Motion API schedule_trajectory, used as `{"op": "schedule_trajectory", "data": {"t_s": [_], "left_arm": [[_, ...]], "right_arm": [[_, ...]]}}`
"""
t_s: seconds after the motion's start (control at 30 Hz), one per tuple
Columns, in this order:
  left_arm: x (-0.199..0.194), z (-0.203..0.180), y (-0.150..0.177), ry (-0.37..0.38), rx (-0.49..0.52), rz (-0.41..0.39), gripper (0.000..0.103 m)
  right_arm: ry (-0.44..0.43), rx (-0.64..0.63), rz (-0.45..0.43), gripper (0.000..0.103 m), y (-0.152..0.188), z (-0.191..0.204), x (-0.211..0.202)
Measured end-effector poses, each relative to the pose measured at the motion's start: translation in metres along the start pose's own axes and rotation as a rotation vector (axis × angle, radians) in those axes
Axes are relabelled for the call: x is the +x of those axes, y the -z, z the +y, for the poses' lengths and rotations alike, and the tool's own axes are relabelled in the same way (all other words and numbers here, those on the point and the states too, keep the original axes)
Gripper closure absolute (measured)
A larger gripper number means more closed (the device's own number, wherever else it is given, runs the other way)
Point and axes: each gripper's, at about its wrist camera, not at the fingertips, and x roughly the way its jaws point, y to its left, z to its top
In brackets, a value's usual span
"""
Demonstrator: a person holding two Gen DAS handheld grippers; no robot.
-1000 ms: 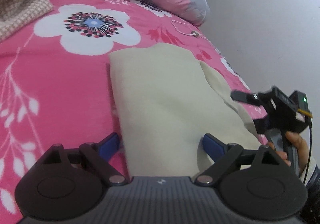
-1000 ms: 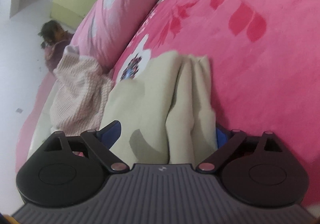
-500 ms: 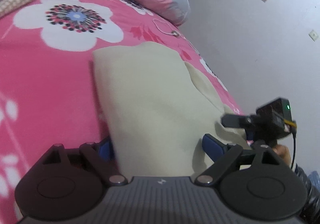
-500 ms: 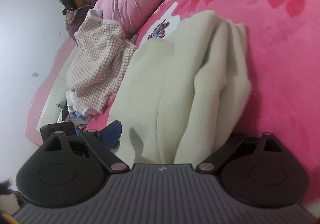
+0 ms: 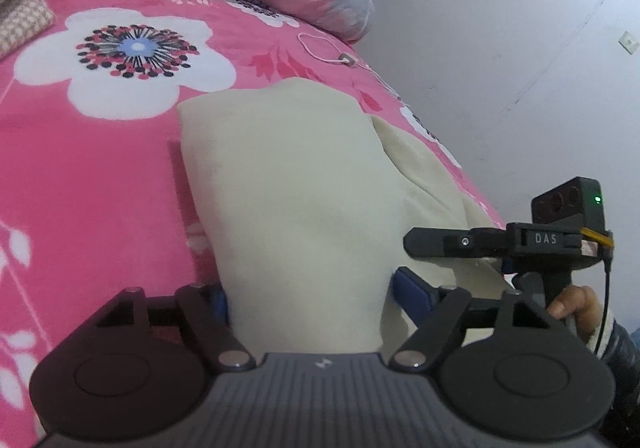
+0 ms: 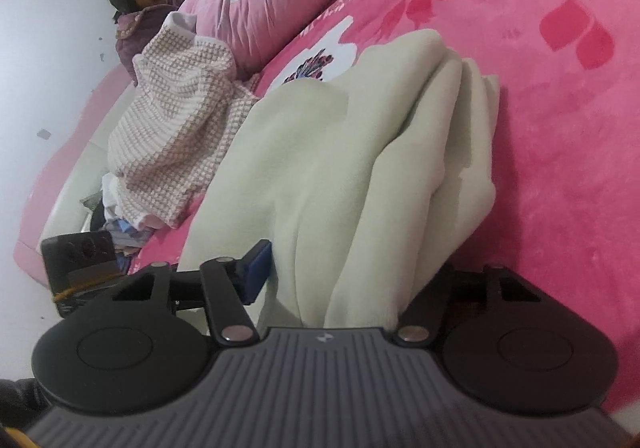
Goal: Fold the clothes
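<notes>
Now both tongs, left (image 5: 308, 300) and right (image 6: 352, 272), closing around cream garment (image 5: 296, 184).

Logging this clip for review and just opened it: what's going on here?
A person is folding a cream garment on a pink flowered bedspread, with tongs in each hand. The left tongs and the right tongs both straddle the garment's near edge and have just been closing on it; the right ones bunch several layers. Whether either pair grips firmly yet is unclear. A knitted pink-and-white garment lies beside it, untouched.
</notes>
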Motion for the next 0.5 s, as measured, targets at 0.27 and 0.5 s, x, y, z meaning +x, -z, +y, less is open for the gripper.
{"op": "schedule_trajectory", "data": {"t_s": [0.27, 0.5], "left_arm": [[-0.020, -0.039, 0.002, -0.016, 0.082, 0.007, 0.030], [-0.017, -0.085, -0.005, 0.005, 0.169, 0.018, 0.030]], "right_arm": [[0.038, -0.074, -0.053, 0.052, 0.015, 0.022, -0.027], [0.023, -0.073, -0.119, 0.055, 0.018, 0.017, -0.070]]}}
